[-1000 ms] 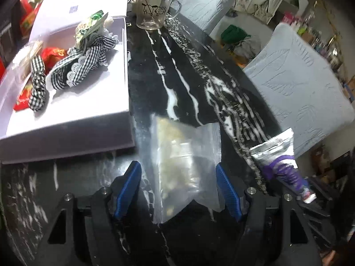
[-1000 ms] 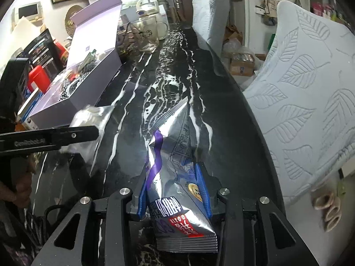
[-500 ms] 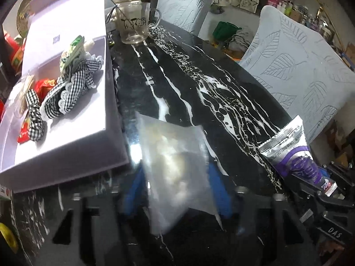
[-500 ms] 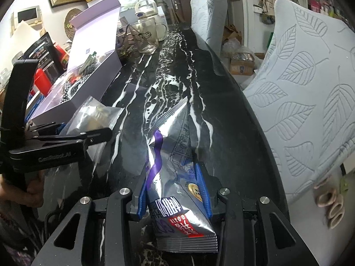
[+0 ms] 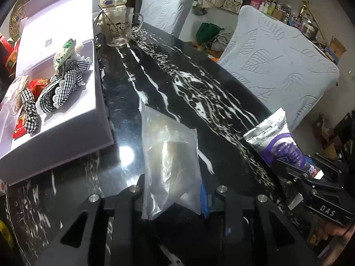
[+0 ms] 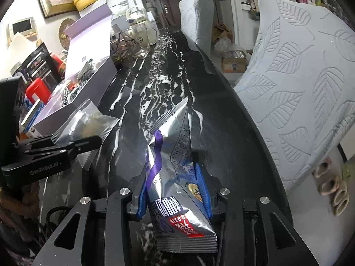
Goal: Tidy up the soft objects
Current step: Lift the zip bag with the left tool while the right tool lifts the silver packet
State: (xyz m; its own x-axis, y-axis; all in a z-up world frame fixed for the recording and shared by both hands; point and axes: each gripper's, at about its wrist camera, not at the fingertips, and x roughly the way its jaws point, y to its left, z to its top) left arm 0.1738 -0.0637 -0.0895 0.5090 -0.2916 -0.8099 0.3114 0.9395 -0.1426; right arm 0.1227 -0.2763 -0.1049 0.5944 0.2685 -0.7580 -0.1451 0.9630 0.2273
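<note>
Clear, crinkled plastic forms the zip bag [image 5: 170, 164] seen in the left wrist view: it stands upright between the blue-padded fingers of the left gripper [image 5: 172, 197], which is clamped on its lower part, and pale lumpy contents show dimly through the film. Beneath it runs the glossy black marble table [image 5: 177, 77] with white veining. To the left sits the open lilac cardboard box [image 5: 66, 133], rectangular and matte, holding black-and-white gingham fabric with lace trim [image 5: 64, 84] and red wrappers. A glass mug with a cartoon print [image 5: 117, 33] stands at the far end. At the right edge, the right gripper [image 5: 310, 173] holds a silver foil packet [image 5: 275, 137]. In the right wrist view, that foil snack packet [image 6: 175, 173], creased, metallic, with a purple swirl and red label, is pinched between the blue pads of the right gripper [image 6: 175, 195], its crimped bottom seam nearest the camera and its pointed far end over the table [image 6: 168, 84]. The left gripper [image 6: 73, 146] appears at left, closed on the clear bag [image 6: 86, 124], just in front of the lilac box [image 6: 88, 95]. Quilted leaf-pattern chair covers [image 6: 299, 88] line the right side.
</note>
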